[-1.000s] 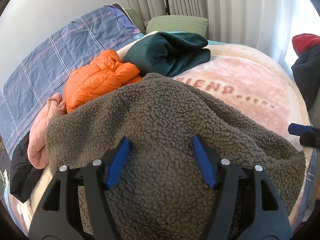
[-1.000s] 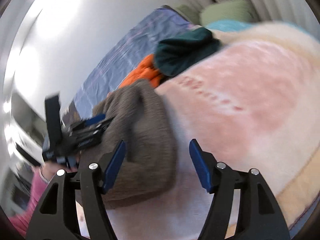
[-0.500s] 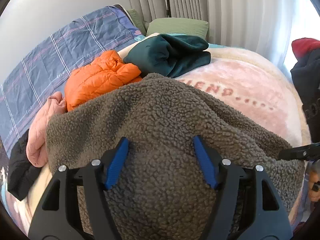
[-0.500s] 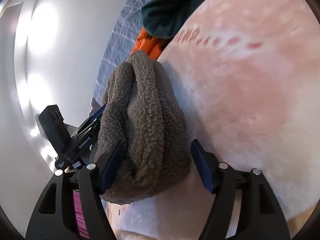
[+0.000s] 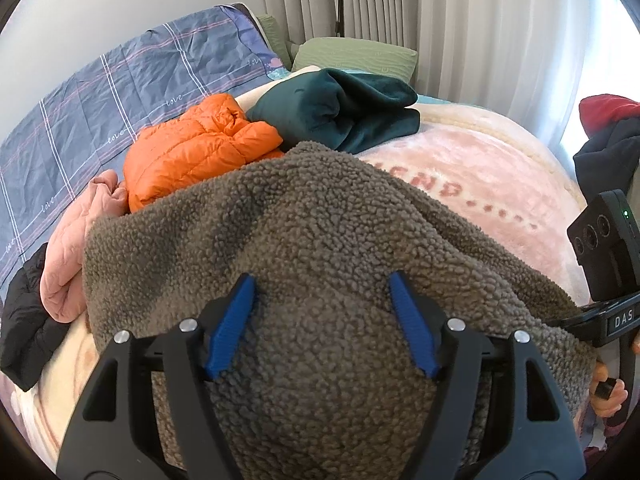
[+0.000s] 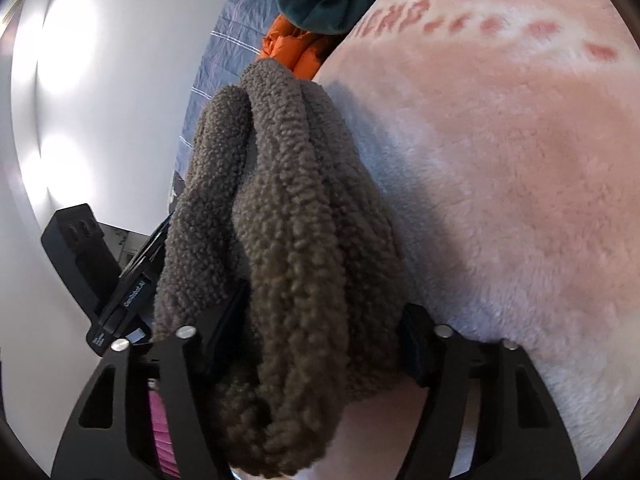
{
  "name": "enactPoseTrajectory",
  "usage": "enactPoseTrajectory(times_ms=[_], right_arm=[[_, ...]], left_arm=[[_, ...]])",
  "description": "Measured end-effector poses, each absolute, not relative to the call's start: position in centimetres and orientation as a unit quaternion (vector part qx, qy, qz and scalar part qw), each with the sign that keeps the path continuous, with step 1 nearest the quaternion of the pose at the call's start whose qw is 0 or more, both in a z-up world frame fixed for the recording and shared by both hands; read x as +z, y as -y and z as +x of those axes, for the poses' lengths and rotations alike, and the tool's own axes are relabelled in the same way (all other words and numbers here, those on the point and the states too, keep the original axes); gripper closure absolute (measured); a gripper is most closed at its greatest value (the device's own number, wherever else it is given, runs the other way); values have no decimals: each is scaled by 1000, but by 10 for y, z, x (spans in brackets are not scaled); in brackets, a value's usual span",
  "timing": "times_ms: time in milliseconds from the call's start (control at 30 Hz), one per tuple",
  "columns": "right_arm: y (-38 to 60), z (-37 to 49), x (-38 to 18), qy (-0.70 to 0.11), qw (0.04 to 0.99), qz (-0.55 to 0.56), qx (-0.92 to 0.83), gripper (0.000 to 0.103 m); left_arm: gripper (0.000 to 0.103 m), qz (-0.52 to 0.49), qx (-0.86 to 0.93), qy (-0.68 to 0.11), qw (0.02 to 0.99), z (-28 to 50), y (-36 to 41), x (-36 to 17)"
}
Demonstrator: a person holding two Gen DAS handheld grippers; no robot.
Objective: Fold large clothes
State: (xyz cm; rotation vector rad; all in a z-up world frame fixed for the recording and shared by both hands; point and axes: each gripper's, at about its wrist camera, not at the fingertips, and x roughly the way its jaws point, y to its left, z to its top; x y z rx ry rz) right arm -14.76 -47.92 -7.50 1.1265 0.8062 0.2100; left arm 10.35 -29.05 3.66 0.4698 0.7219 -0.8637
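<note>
A brown sherpa fleece jacket (image 5: pixel 320 240) lies bunched on the pink blanket (image 5: pixel 500 184) at the bed's near edge. The left gripper (image 5: pixel 322 320) has its fingers clamped on a thick fold. The right gripper (image 6: pixel 316 344) is closing around the jacket's end.

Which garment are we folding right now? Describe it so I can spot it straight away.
Start at the pink blanket with red lettering that covers the bed. On its near side lies the brown fleece, in front of the orange puffer jacket and the dark green garment. It alone has a nubby, curly pile.
</note>
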Motion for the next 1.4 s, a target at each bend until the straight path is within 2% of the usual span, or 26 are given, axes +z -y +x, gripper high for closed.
enactPoseTrajectory(times_ms=[67,167,767,1100,1167,1233,1400], right_arm=[[480,-153,-74,-367,767,518,95,48],[481,-158,-73,-365,769,516,98,50],[500,-157,-87,-381,716,564,151,46],[495,-153,-85,-384,728,548,149,44],[494,-154,-86,-379,734,546,142,62],[494,-156,-85,-373,736,547,143,69],[493,-155,-83,-368,743,541,143,70]], left_arm=[[31,222,-405,-338,820,103,292,37],[31,223,-405,-336,820,101,294,37],[30,215,-407,-342,819,102,293,37],[30,216,-407,-341,819,102,292,37],[30,216,-407,-342,819,102,293,37],[30,217,-407,-340,820,102,292,37],[22,197,-406,-338,826,107,284,41]])
